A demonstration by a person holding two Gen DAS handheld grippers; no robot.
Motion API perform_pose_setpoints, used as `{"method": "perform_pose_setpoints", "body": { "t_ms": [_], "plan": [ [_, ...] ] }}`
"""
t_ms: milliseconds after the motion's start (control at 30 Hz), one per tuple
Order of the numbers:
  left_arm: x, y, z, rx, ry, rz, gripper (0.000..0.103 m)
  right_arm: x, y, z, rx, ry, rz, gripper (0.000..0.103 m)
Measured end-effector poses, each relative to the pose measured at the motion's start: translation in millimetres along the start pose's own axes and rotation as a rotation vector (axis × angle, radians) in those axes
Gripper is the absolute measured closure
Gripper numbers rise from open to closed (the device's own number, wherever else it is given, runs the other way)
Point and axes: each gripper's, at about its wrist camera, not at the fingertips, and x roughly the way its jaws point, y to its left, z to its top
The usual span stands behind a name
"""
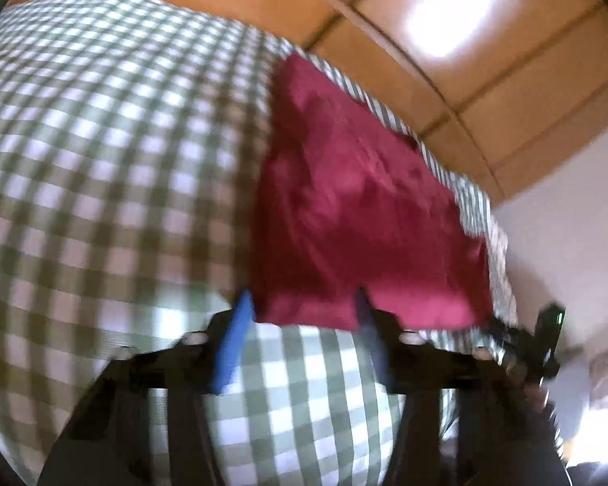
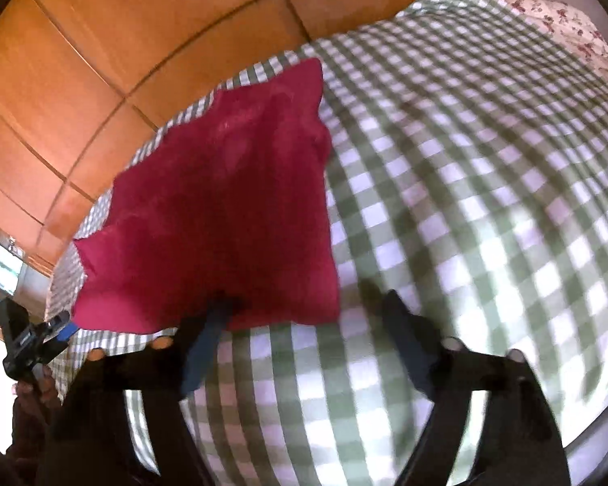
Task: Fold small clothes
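**Red cloth on check cover, both grippers parted at its near edge**

Both views blurred; fine detail uncertain.

Cloth: one red cloth [image 1: 365, 210] lies spread on a green-and-white check cover [image 1: 101, 162]. It sits near the cover's edge, beyond which lies an orange tiled floor [image 1: 506, 93]. Surface shows soft creases. In the right wrist view the same cloth [image 2: 223, 210] reads as a rough square, with one corner pointing away from the tool and another out to the left.

Left gripper [image 1: 302, 308]: jaws apart. The near hem of the cloth lies right at the fingertips and spans the gap between them. The blue left finger [image 1: 233, 348] stands at the hem's left corner, just outside it. The right finger [image 1: 371, 324] meets the hem further along, at a small notch in the edge. No clamping visible; whether either tip touches the fabric I cannot tell through the blur. Bare check cover shows between the fingers below the hem.

Right gripper [image 2: 308, 299]: jaws wide apart. The left finger [image 2: 206, 344] points into the near hem of the cloth, close to its near right corner. The right finger [image 2: 405, 336] stands over bare cover, clear of the cloth to its right. Nothing gripped between them.

Relative layout: each gripper shows in the other's view, at the opposite end of the same near hem; the left gripper [image 2: 40, 336] appears low left, a hand behind it. A floral fabric [image 2: 567, 28] lies at the far right corner of the cover.
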Motion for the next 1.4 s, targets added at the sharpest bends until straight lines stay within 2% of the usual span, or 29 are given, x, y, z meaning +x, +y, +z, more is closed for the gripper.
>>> {"method": "perform_pose_setpoints", "body": {
  "t_ms": [33,100,133,233,300,500,667,700,733,767,833,867,900,933,1033,1100,1167,1200,1233,1267,1300,1333,1400],
  "plan": [
    [5,-3,0,0.009,-0.003,0.022,0.068,6,3,1,-0.002,-0.009,-0.001,0.050],
    [7,-3,-2,0.011,-0.009,0.030,0.082,16,8,4,0.009,-0.007,-0.005,0.058],
    [6,-3,-2,0.004,-0.011,0.026,0.087,19,12,6,-0.002,-0.009,-0.017,0.068],
    [-5,-9,-8,0.043,-0.025,0.026,0.093,13,15,5,-0.003,-0.009,0.006,0.076],
    [-14,-13,-15,0.066,-0.030,0.020,0.094,1,18,2,-0.023,-0.016,0.020,0.078],
    [-46,-8,-59,0.052,-0.009,-0.013,0.094,-41,31,-30,-0.123,0.023,0.028,0.078],
    [-70,-1,-118,0.035,0.064,-0.011,0.094,-60,26,-74,-0.167,0.126,0.009,0.078],
    [-73,-1,-124,0.034,0.071,-0.009,0.093,-61,23,-78,-0.165,0.136,0.012,0.076],
    [-76,-2,-126,0.037,0.076,0.008,0.090,-64,22,-82,-0.167,0.146,0.015,0.069],
    [-78,-3,-126,0.044,0.073,0.028,0.089,-66,22,-81,-0.168,0.139,0.001,0.063],
    [-84,-5,-118,0.060,0.046,0.059,0.068,-71,19,-74,-0.151,0.102,-0.007,0.058],
    [-87,-7,-113,0.065,0.027,0.062,0.063,-72,20,-68,-0.146,0.078,-0.013,0.056],
    [-89,-6,-106,0.070,0.008,0.058,0.059,-73,22,-62,-0.149,0.055,-0.030,0.048],
    [-88,-8,-99,0.082,-0.009,0.055,0.059,-72,25,-53,-0.157,0.025,-0.057,0.044],
    [-79,-14,-80,0.110,-0.035,0.070,0.059,-61,31,-30,-0.164,-0.032,-0.098,0.044],
    [-71,-16,-69,0.117,-0.039,0.076,0.059,-48,33,-20,-0.171,-0.039,-0.117,0.045],
    [-60,-18,-58,0.116,-0.040,0.074,0.059,-37,33,-11,-0.181,-0.036,-0.131,0.051],
    [-56,-18,-55,0.113,-0.045,0.074,0.059,-33,32,-10,-0.182,-0.034,-0.131,0.059],
    [-51,-19,-50,0.115,-0.041,0.066,0.062,-28,33,-9,-0.181,-0.028,-0.128,0.073],
    [-48,-20,-48,0.123,-0.038,0.060,0.069,-24,34,-9,-0.185,-0.016,-0.124,0.081],
    [-45,-22,-47,0.134,-0.040,0.070,0.088,-23,37,-10,-0.199,-0.003,-0.120,0.091],
    [-45,-24,-46,0.149,-0.045,0.089,0.096,-27,40,-11,-0.217,-0.005,-0.125,0.095],
    [-52,-23,-47,0.148,-0.067,0.080,0.097,-36,47,-12,-0.241,-0.019,-0.114,0.096]
  ]
}}
